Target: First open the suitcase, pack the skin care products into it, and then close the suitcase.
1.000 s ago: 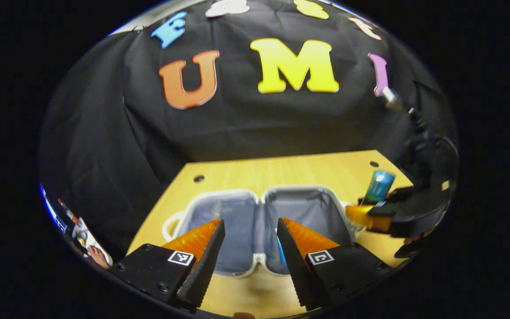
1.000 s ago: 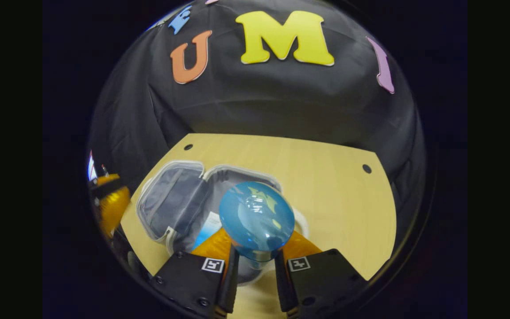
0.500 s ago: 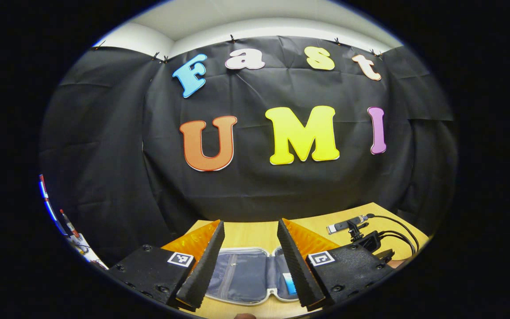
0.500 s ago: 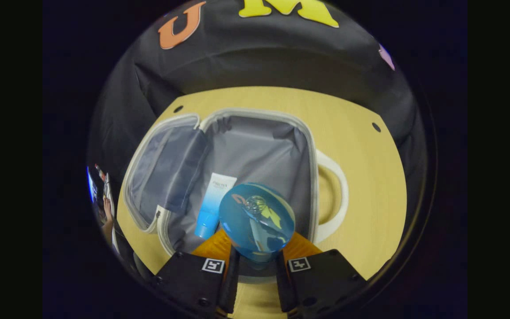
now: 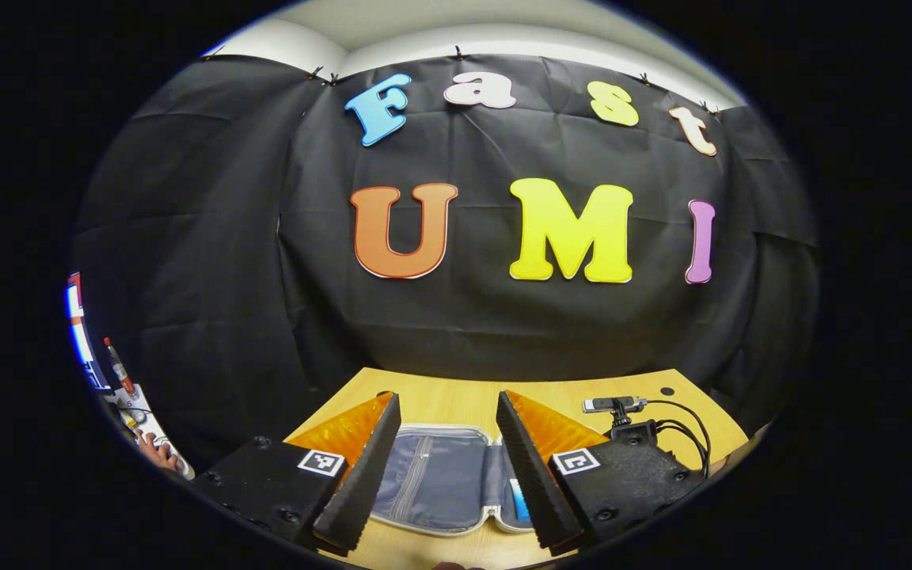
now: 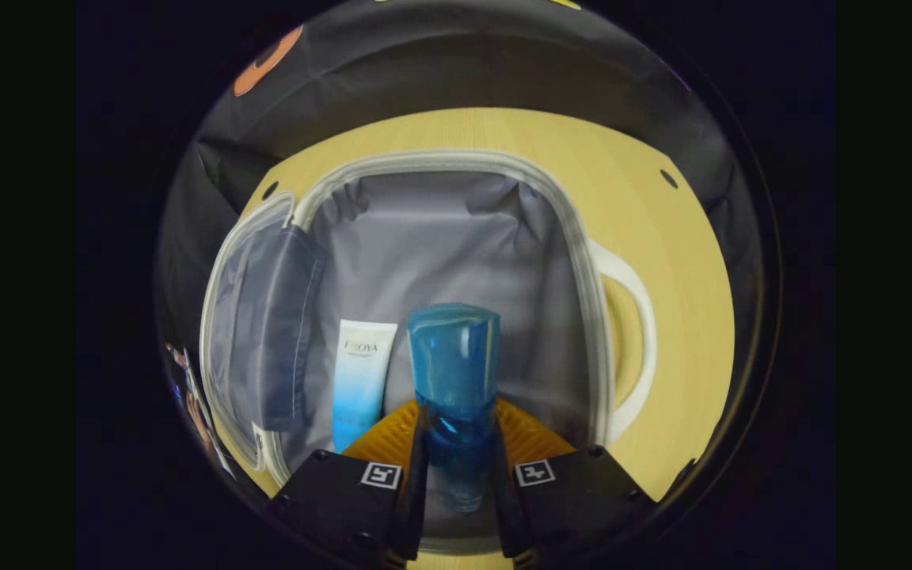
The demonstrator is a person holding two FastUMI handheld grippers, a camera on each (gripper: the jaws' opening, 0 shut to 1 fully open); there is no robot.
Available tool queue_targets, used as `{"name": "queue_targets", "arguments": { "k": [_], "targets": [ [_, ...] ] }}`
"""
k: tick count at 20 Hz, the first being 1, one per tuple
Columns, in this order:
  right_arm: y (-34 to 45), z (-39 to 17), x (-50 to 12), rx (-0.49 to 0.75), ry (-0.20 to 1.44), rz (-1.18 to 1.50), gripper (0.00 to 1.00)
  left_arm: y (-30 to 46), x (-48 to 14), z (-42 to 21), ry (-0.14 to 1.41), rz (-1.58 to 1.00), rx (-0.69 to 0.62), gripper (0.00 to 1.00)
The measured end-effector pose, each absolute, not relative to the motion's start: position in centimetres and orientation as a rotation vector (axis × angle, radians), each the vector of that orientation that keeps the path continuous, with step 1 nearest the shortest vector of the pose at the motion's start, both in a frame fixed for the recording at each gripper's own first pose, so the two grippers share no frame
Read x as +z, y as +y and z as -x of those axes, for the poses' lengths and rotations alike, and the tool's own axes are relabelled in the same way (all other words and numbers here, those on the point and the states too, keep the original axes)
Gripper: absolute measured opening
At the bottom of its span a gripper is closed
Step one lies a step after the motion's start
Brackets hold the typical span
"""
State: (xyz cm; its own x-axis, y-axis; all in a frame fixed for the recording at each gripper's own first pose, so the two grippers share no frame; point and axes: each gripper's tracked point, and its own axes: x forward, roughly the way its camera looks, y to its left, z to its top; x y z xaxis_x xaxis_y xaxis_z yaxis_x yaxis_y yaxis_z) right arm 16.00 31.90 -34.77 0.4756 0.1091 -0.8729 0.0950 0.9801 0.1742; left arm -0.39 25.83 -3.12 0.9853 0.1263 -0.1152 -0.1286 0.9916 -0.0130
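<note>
Two skin care items are showing inside the open suitcase [image 6: 440, 237], which is lying flat on the wooden table [image 6: 662, 261] with its grey lining up. In the right gripper view, the lid half is sitting at the left, by the table's left edge; next to it the white-and-blue tube [image 6: 359, 380] is lying in the main compartment near its front left corner. Just beside the tube, the right gripper [image 6: 456, 443] is clenching the blue bottle [image 6: 454, 356] between both fingers, over that compartment. The suitcase's white handle [image 6: 636, 317] is pointing toward the table's right edge. In the left gripper view, the left gripper [image 5: 442, 451] is hanging released, fingers wide apart, above the suitcase's near rim.
</note>
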Motion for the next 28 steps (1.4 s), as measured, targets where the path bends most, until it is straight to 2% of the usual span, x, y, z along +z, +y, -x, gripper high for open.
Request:
{"name": "queue_targets", "arguments": {
  "k": [12,13,14,15,17,18,20,21,22,24,25,27,28],
  "targets": [
    [32.3,-16.5,-34.5,-0.013,1.106,-0.265,0.42,29.5,-5.6,0.0,0.173,0.085,0.175,0.90],
    [32.4,-16.6,-33.7,-0.005,1.083,-0.270,0.52,30.1,-6.1,-0.1,0.182,0.087,0.183,0.97],
    [32.2,-16.5,-32.6,0.009,1.054,-0.260,0.54,31.0,-7.0,0.0,0.199,0.090,0.192,0.98],
    [32.0,-16.6,-31.3,0.026,1.018,-0.240,0.70,31.9,-7.6,0.4,0.215,0.095,0.206,0.98],
    [31.3,-16.5,-27.9,0.051,0.920,-0.198,0.82,34.2,-10.0,0.0,0.246,0.121,0.218,0.98],
    [31.0,-16.2,-25.9,0.071,0.869,-0.181,0.77,35.2,-11.1,-0.3,0.263,0.142,0.220,0.98],
    [29.9,-15.4,-21.6,0.114,0.760,-0.149,0.78,38.1,-14.0,-1.1,0.312,0.208,0.232,0.98],
    [29.1,-14.7,-19.5,0.131,0.700,-0.131,0.82,39.6,-15.4,-1.5,0.330,0.252,0.244,0.98],
    [28.3,-14.0,-17.5,0.143,0.639,-0.114,0.78,41.1,-16.5,-1.9,0.336,0.303,0.244,0.99],
    [25.6,-12.2,-13.6,0.131,0.522,-0.071,0.78,44.2,-18.6,-2.9,0.353,0.394,0.275,1.00],
    [24.1,-11.1,-12.0,0.116,0.474,-0.047,0.82,45.3,-20.2,-3.4,0.375,0.433,0.286,1.00],
    [20.9,-9.0,-9.0,0.067,0.380,-0.008,0.82,47.1,-23.0,-4.2,0.424,0.457,0.297,0.98],
    [19.7,-7.9,-7.7,0.043,0.339,0.003,0.78,47.5,-24.2,-4.7,0.443,0.463,0.284,0.98]
  ]
}}
